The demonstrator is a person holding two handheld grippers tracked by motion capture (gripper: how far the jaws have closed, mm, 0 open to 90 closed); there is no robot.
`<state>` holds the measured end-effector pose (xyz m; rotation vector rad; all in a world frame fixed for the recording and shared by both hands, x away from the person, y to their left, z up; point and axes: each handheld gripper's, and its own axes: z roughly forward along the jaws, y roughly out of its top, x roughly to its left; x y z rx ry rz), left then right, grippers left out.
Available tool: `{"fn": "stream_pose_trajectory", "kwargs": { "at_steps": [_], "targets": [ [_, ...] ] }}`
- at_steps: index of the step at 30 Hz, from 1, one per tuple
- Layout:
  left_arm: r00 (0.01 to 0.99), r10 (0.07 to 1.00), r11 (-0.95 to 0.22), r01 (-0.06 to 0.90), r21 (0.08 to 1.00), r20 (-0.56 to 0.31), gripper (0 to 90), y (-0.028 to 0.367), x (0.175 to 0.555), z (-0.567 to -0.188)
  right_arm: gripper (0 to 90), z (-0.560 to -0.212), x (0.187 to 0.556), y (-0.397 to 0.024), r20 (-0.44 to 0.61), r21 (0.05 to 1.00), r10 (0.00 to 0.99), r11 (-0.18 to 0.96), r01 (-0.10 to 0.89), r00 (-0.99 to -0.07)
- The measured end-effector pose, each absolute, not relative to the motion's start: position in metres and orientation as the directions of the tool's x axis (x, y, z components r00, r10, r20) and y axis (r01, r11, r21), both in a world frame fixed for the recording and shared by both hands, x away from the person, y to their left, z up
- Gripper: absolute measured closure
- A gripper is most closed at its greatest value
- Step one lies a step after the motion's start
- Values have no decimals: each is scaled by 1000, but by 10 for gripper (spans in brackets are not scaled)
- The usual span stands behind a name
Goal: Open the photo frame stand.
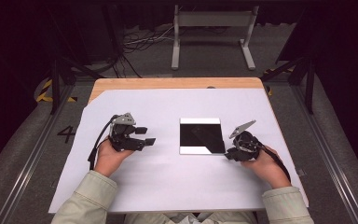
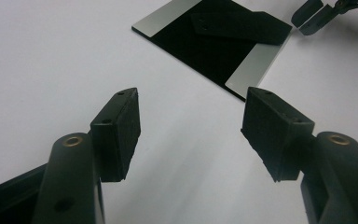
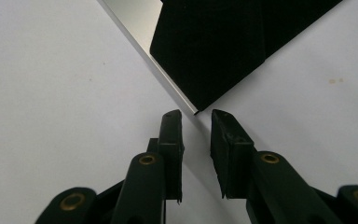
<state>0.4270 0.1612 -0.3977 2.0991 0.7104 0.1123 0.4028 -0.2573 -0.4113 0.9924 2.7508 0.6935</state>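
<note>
A flat square plate [image 1: 200,135] with a glossy black face and pale bands along two edges lies on the white sheet [image 1: 168,182], mid-table. My left gripper [image 1: 147,135] hovers to its left, open wide with nothing between its jaws; in the left gripper view the plate [image 2: 214,42] sits ahead of the left gripper [image 2: 191,100]. My right gripper [image 1: 227,155] is low at the plate's near right corner. In the right gripper view that corner of the plate [image 3: 223,46] points into the narrow gap of the right gripper [image 3: 196,116], whose pads stand apart from it.
The white sheet covers most of a wooden table [image 1: 168,83]. Beyond the far edge, a pale metal stand [image 1: 212,28] and cables rest on the floor. The other hand's right gripper [image 2: 312,16] appears at the top right of the left gripper view.
</note>
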Motion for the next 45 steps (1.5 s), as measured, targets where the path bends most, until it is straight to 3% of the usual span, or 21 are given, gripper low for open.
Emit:
{"fn": "stream_pose_trajectory", "kwargs": {
  "at_steps": [28,45],
  "targets": [
    [818,548,-434,454,778,-172,368,171,422,-400,881,-412,409,-247,-19,398,627,719,570,-779],
    [817,549,-431,457,778,-176,365,171,421,-400,900,-390,404,-259,34,578,638,615,536,-769]
  ]
}}
